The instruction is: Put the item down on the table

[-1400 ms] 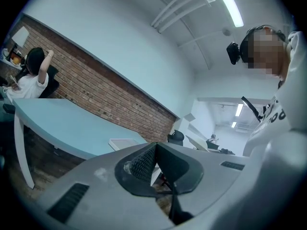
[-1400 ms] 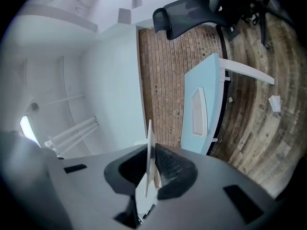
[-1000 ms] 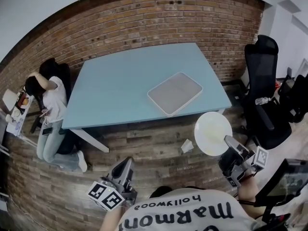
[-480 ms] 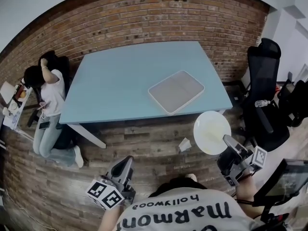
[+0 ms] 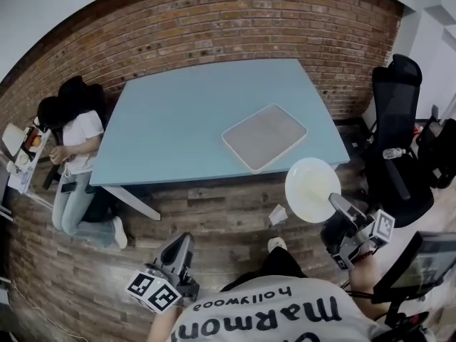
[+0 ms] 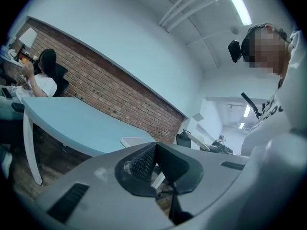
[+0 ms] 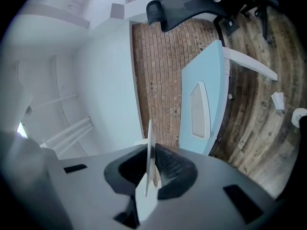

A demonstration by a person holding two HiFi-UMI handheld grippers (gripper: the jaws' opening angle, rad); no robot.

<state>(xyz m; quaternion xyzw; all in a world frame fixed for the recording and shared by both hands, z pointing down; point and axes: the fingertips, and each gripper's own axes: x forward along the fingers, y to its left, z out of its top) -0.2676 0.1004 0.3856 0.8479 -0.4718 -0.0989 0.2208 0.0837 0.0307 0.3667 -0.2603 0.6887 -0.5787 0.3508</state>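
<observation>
A white round plate [image 5: 312, 189] hangs over the wooden floor, just off the near right corner of the light blue table [image 5: 178, 120]. My right gripper [image 5: 340, 212] is shut on the plate's near rim. In the right gripper view the plate [image 7: 149, 176] shows edge-on, pinched between the jaws. My left gripper [image 5: 179, 251] is low at the left beside the person's body, its jaws shut with nothing between them [image 6: 154, 164]. A pale rectangular tray [image 5: 264, 137] lies on the table's right half.
A black office chair [image 5: 397, 127] stands right of the table. A person [image 5: 71, 148] sits at the table's left end by a small side table [image 5: 18, 159]. A crumpled paper scrap [image 5: 277, 215] lies on the floor. A brick wall [image 5: 235, 27] runs behind.
The plate and right gripper have moved slightly up toward the table's corner. The seated person lowered an arm. The left gripper has barely shifted.
</observation>
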